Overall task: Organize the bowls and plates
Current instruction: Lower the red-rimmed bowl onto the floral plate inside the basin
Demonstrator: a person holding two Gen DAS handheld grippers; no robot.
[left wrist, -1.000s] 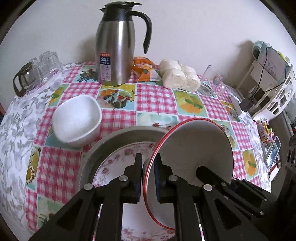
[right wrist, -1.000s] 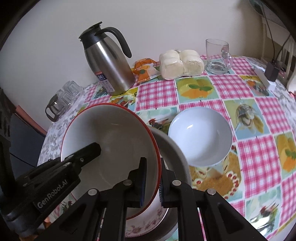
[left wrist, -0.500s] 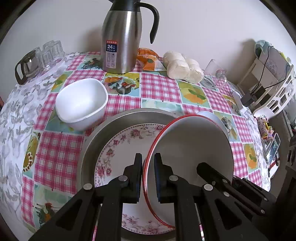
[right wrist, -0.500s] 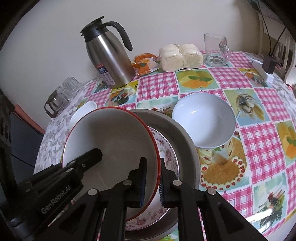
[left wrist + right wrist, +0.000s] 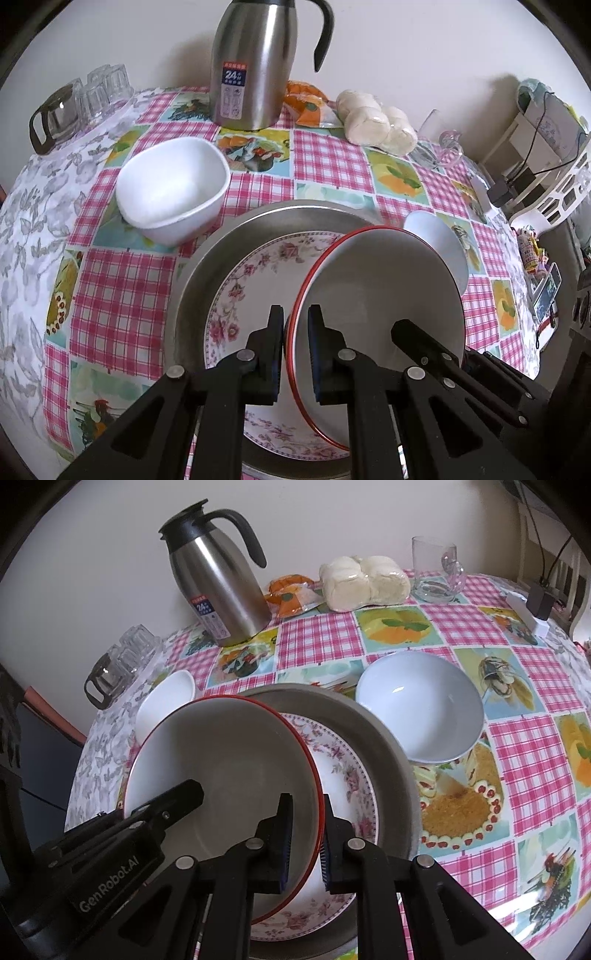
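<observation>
The red-rimmed bowl (image 5: 380, 314) is held tilted over the metal tray (image 5: 207, 266), its lower edge down on or just above the flowered plate (image 5: 251, 280) that is already nested inside the tray; actual contact cannot be told. The left gripper (image 5: 296, 343) is clenched on the bowl's rim on one side. The right gripper (image 5: 306, 834) straddles the opposite rim, and its jaws have just been opening slightly, with the rim between them; whether the pads still press cannot be told for sure, though a grip appears to be kept. Progress, as judged: the plate is stacked in the tray, and the red-rimmed bowl is about to be set on it but not yet released. Left to be done: the squarish white bowl (image 5: 171, 190) stands on the table just beside the tray on the jug side, and the round white bowl (image 5: 419, 705) stands just beside the tray on the opposite side; both are loose and are likely meant to be nested next. The steel jug (image 5: 253, 61), bread pack (image 5: 365, 581), glass mug (image 5: 436, 568) and upturned glasses (image 5: 105, 88) lie beyond the tray near the wall and are untouched. Roughly half done.
</observation>
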